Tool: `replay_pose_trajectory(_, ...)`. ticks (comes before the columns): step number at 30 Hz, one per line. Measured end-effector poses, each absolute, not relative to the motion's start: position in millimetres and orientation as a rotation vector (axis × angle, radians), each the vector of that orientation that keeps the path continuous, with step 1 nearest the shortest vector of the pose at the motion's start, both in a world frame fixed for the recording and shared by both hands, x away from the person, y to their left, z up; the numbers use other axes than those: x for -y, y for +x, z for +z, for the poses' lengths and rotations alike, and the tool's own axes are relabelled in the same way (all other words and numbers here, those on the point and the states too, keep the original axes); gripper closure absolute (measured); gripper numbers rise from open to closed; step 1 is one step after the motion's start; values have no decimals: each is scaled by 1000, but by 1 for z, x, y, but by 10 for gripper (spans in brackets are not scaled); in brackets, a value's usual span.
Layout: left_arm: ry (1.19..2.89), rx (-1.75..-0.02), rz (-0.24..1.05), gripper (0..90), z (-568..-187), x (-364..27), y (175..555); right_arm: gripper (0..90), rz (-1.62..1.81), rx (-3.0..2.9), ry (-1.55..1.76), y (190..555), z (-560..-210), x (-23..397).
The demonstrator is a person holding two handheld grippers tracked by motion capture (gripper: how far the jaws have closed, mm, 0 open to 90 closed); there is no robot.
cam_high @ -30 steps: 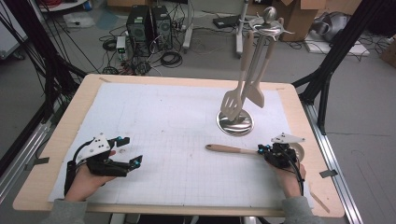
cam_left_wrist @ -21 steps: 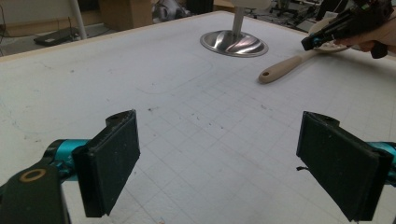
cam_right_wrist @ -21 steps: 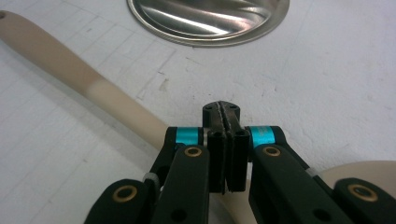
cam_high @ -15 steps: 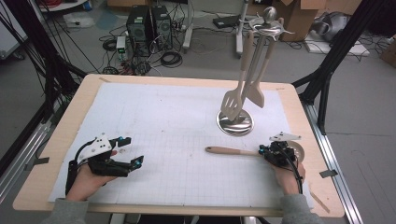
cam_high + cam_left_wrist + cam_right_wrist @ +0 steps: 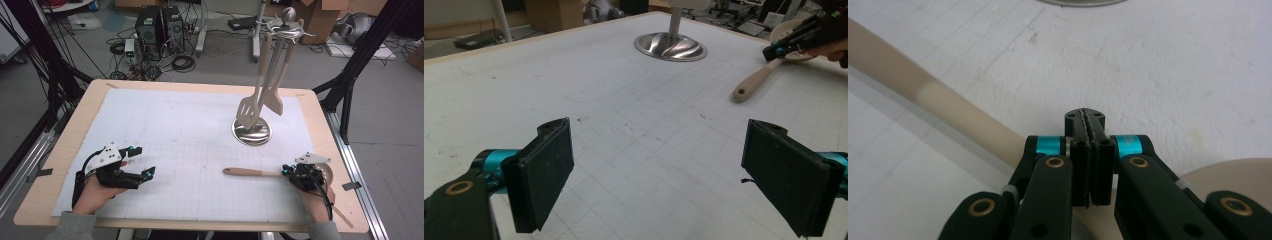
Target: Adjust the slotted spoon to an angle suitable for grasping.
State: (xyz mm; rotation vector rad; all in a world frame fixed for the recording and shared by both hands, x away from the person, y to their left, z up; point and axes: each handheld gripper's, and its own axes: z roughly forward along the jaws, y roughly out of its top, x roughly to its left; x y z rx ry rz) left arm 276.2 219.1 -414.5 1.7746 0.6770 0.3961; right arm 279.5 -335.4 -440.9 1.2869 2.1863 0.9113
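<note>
Right claw [image 5: 289,172] was closed empty over the spoon's [image 5: 260,173] neck; left claw [image 5: 142,161] stood open, well apart. Spoon lay just in front of the stand [image 5: 252,131]. Looked light, stiff, smooth; best pinched mid-handle.

Seeing spoon [image 5: 252,172]: pale wood, matt, smooth; handle same in my right gripper view, bowl cream-coloured. Stand base [image 5: 251,132]: polished metal, glossy, mirror-like sheen, rippled reflections in left gripper view. Hanging slotted turner [image 5: 248,112]: light wood look, matt. Table cover [image 5: 175,130]: white gridded sheet, paper-like, matt, faint smudges and specks. Table rim [image 5: 70,125]: light wood, smooth. Left gripper [image 5: 664,170] pads: black rubbery facing, rough, dull. Right gripper [image 5: 1090,125]: black matt plastic links, brass-coloured rivets, shiny teal metal sleeves.
</note>
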Motion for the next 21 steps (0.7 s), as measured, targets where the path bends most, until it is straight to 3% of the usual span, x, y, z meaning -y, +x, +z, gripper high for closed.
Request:
replay_pose_trajectory(6, 1772, -679, 393, 137, -415, -217, 276, 897, 932, -2194, 1260, 251, -441, 345)
replay_pose_trajectory(13, 1782, -669, 386, 137, -415, -212, 277, 897, 1028, -2175, 1207, 241, -436, 345)
replay_pose_trajectory(21, 1779, -672, 387, 137, -415, -213, 279, 897, 1147, -2300, 1031, 228, -426, 309)
